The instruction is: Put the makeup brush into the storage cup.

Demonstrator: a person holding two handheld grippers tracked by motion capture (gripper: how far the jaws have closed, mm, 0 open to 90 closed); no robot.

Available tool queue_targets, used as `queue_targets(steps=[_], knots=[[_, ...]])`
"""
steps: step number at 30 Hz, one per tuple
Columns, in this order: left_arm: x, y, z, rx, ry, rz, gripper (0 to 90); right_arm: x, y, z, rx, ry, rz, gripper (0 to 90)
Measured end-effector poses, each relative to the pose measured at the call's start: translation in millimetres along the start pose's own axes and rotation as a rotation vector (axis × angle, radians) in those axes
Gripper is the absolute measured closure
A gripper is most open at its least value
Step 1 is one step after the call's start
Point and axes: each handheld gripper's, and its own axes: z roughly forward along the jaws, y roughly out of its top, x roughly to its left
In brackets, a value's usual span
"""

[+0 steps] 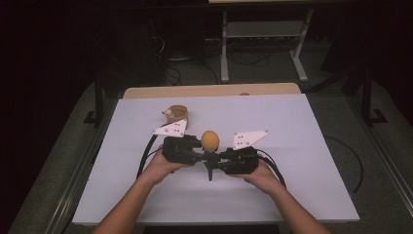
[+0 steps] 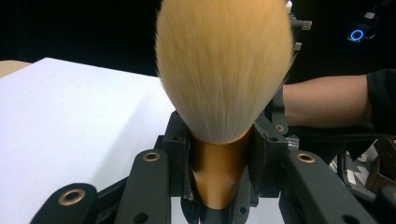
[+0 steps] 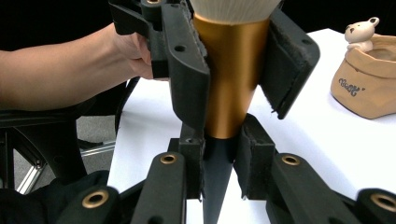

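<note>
A makeup brush stands upright above the middle of the white table [image 1: 302, 165], with a fluffy orange head [image 1: 210, 140], a gold ferrule [image 3: 231, 70] and a black pointed handle [image 3: 215, 186]. My left gripper [image 1: 197, 150] comes in from the left and is shut on the gold ferrule [image 2: 218, 172], just under the bristles [image 2: 224, 70]. From the right, my right gripper [image 1: 220, 161] is shut on the black handle below the ferrule. In the right gripper view its jaws [image 3: 219, 154] clamp the handle, with the left gripper [image 3: 233, 56] directly above.
A tan fabric pouch [image 1: 176, 114] with a small bear figure on its rim [image 3: 360, 31] sits on the table behind the left gripper. A wooden edge [image 1: 209, 90] runs along the table's back. A person's forearm [image 2: 322, 100] reaches in beside the brush.
</note>
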Motion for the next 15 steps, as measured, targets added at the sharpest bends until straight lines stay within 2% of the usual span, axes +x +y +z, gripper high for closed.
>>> queue_targets(steps=[11, 15], knots=[[-0.6, 1.1, -1.1, -0.01, 0.019, 0.003, 65.2, 0.9, -0.1, -0.3, -0.019, -0.02, -0.007, 72.2], [-0.5, 1.9, -3.7, -0.031, 0.036, -0.007, 65.4, 1.4, -0.3, -0.4, -0.023, -0.042, -0.007, 59.1]])
